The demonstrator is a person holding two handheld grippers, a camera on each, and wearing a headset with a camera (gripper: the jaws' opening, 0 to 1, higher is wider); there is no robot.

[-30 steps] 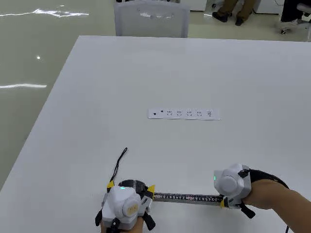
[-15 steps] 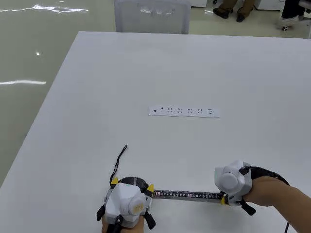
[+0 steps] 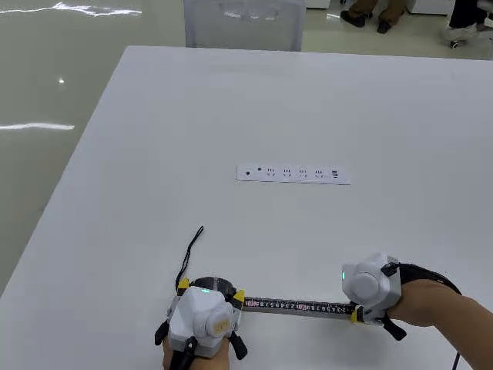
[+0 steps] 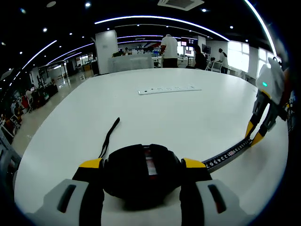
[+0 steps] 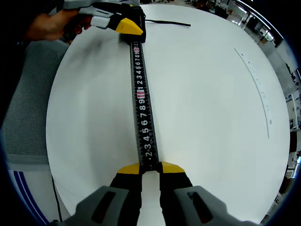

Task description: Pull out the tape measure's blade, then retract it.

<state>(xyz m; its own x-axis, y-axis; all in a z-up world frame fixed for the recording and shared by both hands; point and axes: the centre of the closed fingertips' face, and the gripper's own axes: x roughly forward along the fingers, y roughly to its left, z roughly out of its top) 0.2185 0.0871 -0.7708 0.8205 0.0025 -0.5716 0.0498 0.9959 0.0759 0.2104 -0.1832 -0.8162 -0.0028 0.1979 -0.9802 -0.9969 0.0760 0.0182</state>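
Black tape measure (image 4: 141,175) is clamped on the table (image 3: 269,108) by the left gripper (image 3: 211,290); its blade (image 5: 141,99) is pinched at the tip by the right gripper (image 5: 150,167) (1 straight axis between the 2), so retraction is judged to run leftward.

The counter (image 3: 231,116) is smooth and white, matt with a faint sheen. The tape measure case (image 4: 143,174) looks like black plastic, slightly glossy. Its blade (image 5: 140,108) is dark and matt with printed numerals. The floor (image 3: 46,85) is polished and mirrors the lights.
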